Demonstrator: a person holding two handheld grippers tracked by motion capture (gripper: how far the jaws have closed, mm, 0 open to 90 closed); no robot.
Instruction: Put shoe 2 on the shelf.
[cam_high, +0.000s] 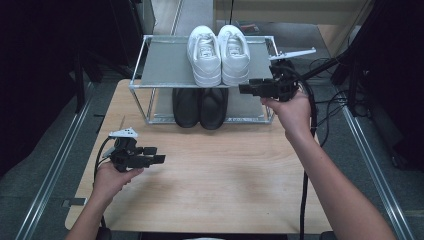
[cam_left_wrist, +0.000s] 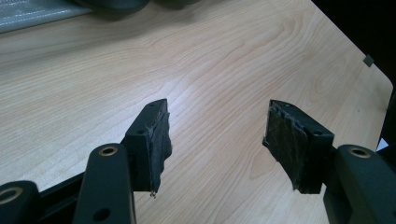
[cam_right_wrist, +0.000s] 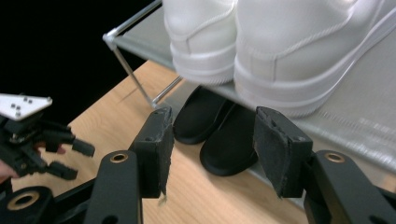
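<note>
Two pairs parked on a wire-framed shoe rack (cam_high: 150, 65) at twelve o'clock on the tabletop (cam_high: 215, 170): white sneakers (cam_high: 218, 52) side by side on the upper shelf, heels toward the person, black shoes (cam_high: 199, 106) tucked directly beneath on the lower level. Stored heel-out, presumably so either pair can be pinched at the back and drawn straight off.

Right gripper (cam_high: 245, 89) held at about one o'clock, level with the front edge of the upper shelf, just beside the right-hand sneaker's heel but not touching. Fingers (cam_right_wrist: 159, 140) spread wide with nothing between them; seen along them, the black shoes framed in the gap and the white heels just above. Wrist extended forward, forearm angled in from five o'clock, tool pointing toward nine o'clock across the rack's front. Likely lining up for a heel grab, though which pair cannot be told yet.

Left gripper (cam_high: 159, 159) low over bare wood at about eight o'clock, well apart from the rack. Fingers (cam_left_wrist: 154, 140) parted and empty, hand relaxed, pointing toward three o'clock, apparently waiting.
</note>
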